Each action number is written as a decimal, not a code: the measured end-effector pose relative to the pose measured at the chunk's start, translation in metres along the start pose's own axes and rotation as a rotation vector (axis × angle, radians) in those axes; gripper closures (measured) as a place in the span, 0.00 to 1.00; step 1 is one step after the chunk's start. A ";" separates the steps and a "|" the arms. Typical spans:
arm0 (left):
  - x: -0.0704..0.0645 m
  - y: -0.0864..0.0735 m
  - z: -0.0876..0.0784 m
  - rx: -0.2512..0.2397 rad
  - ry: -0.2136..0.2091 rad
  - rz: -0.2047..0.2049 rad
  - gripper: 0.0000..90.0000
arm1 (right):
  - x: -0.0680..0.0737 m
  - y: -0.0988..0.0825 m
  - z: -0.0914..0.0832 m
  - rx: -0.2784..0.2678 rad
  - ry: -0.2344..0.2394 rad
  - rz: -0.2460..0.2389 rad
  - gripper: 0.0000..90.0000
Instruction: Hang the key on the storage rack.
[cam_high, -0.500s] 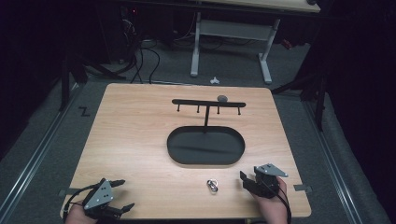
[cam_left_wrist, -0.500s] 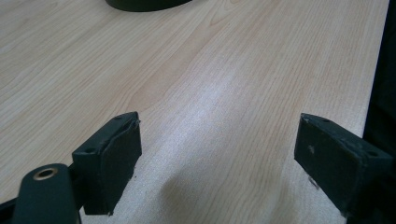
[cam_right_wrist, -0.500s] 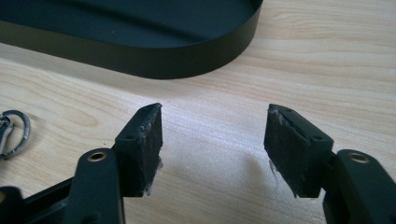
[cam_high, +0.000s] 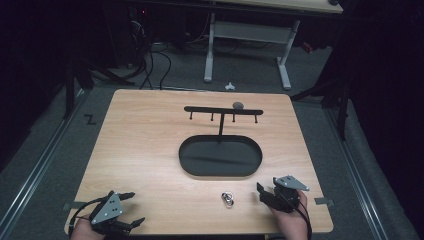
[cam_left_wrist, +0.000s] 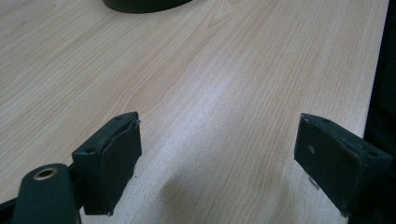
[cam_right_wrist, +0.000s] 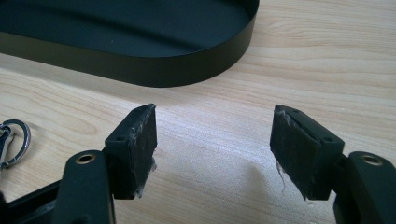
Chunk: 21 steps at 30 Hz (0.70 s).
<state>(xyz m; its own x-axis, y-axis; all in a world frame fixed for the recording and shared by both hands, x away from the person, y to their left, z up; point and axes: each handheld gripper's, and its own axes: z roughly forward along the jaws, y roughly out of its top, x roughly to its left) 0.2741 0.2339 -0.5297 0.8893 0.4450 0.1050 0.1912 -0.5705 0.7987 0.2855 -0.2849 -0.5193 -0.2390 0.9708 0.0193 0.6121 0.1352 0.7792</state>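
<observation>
A small metal key ring (cam_high: 228, 199) lies on the wooden table (cam_high: 145, 150) near its front edge, just in front of a black oval tray (cam_high: 220, 176). From the tray rises a black T-shaped rack (cam_high: 222, 110) with several hooks and a small grey thing (cam_high: 238, 105) on its bar. My right gripper (cam_high: 261, 194) rests at the front right, a little to the right of the ring, jaws open and empty. In the right gripper view (cam_right_wrist: 215, 144) the key ring (cam_right_wrist: 14, 140) lies at the left and the tray wall (cam_right_wrist: 140, 65) ahead. My left gripper (cam_high: 136, 207) stands open at the front left, over bare wood (cam_left_wrist: 219, 154).
The table's front edge runs just under both hands. In the left gripper view the table's edge (cam_left_wrist: 378, 70) lies close at the right and the tray (cam_left_wrist: 140, 5) far ahead. Beyond the table, on the floor, stand another table's white legs (cam_high: 210, 50), cables (cam_high: 155, 60) and a small white thing (cam_high: 229, 86).
</observation>
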 end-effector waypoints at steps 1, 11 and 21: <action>0.000 0.000 0.000 -0.001 -0.001 0.000 0.17 | 0.000 0.000 0.000 -0.005 -0.001 0.004 0.34; 0.000 0.000 -0.001 -0.003 0.000 -0.002 0.17 | 0.000 0.002 0.000 -0.009 0.008 0.020 0.32; 0.000 0.000 0.000 -0.002 -0.001 -0.002 0.17 | 0.006 0.007 -0.002 0.007 0.020 0.014 0.29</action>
<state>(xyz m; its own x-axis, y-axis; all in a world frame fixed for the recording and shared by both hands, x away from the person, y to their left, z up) 0.2743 0.2344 -0.5296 0.8894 0.4452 0.1032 0.1916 -0.5682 0.8003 0.2869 -0.2790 -0.5128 -0.2449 0.9686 0.0428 0.6210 0.1228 0.7741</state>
